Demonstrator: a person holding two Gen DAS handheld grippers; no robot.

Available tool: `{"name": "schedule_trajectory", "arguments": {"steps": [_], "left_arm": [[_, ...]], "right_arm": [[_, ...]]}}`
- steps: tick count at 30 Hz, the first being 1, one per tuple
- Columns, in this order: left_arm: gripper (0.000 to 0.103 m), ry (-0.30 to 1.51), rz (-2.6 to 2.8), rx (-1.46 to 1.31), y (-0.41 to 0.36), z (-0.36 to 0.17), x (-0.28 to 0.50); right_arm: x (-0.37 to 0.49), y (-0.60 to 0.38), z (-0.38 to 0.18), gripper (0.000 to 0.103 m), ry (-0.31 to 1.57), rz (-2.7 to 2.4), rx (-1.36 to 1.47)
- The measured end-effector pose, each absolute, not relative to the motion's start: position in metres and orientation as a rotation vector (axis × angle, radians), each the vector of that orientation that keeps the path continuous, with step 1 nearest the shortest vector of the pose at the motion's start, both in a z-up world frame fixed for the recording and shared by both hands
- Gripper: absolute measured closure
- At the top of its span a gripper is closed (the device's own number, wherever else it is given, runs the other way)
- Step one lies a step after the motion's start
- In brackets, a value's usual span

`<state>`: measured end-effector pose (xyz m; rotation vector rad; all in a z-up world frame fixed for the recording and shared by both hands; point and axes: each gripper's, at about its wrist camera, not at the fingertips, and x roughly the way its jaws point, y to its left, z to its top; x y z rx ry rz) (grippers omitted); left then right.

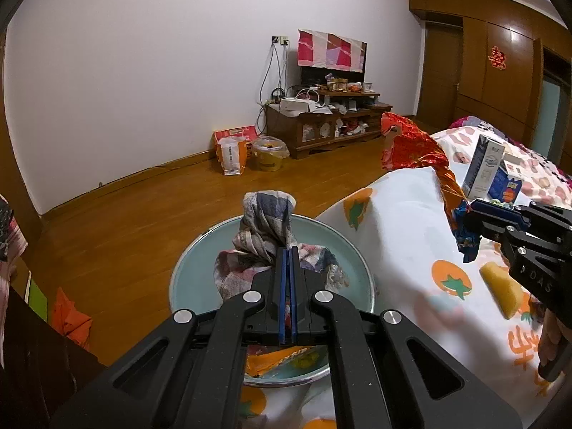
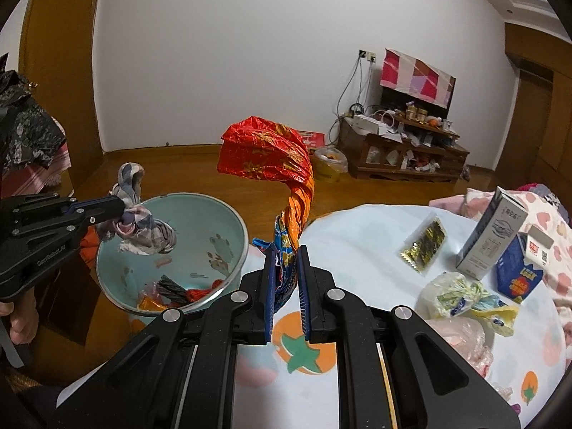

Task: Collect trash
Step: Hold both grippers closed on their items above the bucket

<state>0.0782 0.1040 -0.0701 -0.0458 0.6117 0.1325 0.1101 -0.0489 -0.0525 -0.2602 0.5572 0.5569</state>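
Observation:
My left gripper (image 1: 287, 250) is shut on a crumpled grey-blue checked wrapper (image 1: 266, 218), held just above the pale blue bin (image 1: 178, 275). From the right wrist view, the left gripper (image 2: 121, 211) holds that wrapper (image 2: 150, 232) over the bin (image 2: 218, 221), which has several bits of trash (image 2: 171, 289) at its bottom. My right gripper (image 2: 286, 250) is shut on the twisted lower end of a red and orange foil bag (image 2: 264, 153), which stands up above the table's edge. The right gripper (image 1: 461, 221) and foil bag (image 1: 411, 146) also show in the left wrist view.
A round table under a white cloth with orange fruit prints (image 2: 357, 236) carries a grey-white carton (image 2: 491, 236), a blue carton (image 2: 518, 275), a gold packet (image 2: 425, 246) and a crumpled plastic bag (image 2: 461, 296). The bin sits beside the table's left edge. Wooden floor and a cluttered TV stand (image 2: 404, 157) lie beyond.

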Motion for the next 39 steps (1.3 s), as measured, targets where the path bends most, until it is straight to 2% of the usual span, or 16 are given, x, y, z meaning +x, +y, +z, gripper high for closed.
{"name": "schedule_trajectory", "arguments": {"steps": [39], "left_arm": [[0.102,0.613,0.228,-0.076,0.140,-0.071,0.074]], "right_arm": [[0.105,-0.006,-0.057,0.090,0.554,0.653,-0.314]]}}
